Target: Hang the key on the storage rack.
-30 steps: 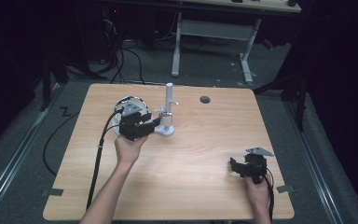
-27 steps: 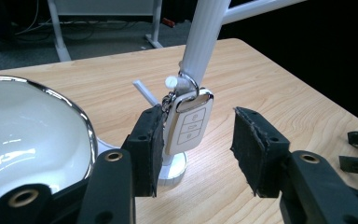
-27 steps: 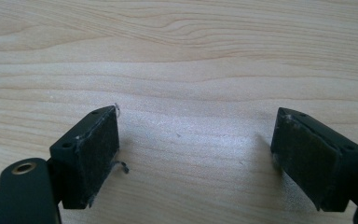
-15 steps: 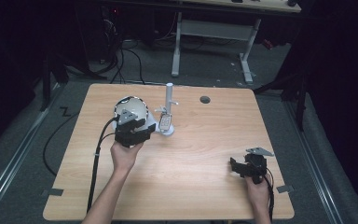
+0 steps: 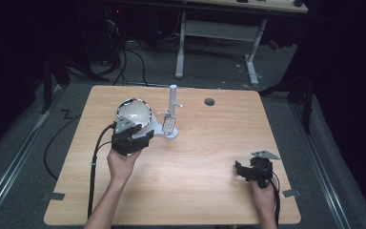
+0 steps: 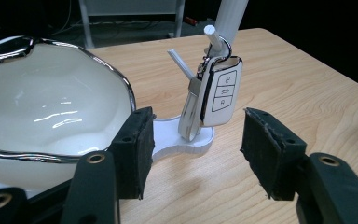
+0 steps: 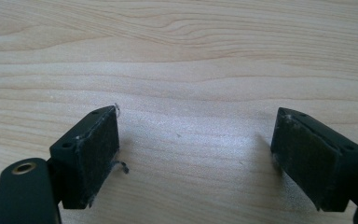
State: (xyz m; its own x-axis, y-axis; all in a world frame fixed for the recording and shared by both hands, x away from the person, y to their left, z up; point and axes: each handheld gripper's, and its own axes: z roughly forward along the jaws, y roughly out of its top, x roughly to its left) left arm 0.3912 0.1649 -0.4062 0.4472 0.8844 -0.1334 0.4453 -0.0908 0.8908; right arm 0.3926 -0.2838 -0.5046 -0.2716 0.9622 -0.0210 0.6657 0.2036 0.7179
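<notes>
A white key fob [image 6: 219,91] with black buttons hangs by its ring on a peg of the white stand [image 6: 189,140]; in the high view the key fob [image 5: 168,125] hangs at the stand's [image 5: 173,98] front. My left gripper [image 6: 196,149] stands a short way before it. Its jaws have just been opening and nothing is between them. From above, the left gripper [image 5: 140,136] sits by the near side of a white bowl [image 5: 134,112] with a chrome rim. Low over bare wood, my right gripper [image 7: 196,154] is open and empty, near the table's front right [image 5: 253,171].
The bowl [image 6: 42,100] lies close to my left jaw. The wooden table [image 5: 209,143] has a round cable hole [image 5: 209,101] at the back. Cables trail off the left edge. A desk frame and dark floor lie beyond the far edge.
My left gripper has drawn back from the stand toward the person and a little left, and the key fob stays hanging on the peg. The right gripper has kept still.
</notes>
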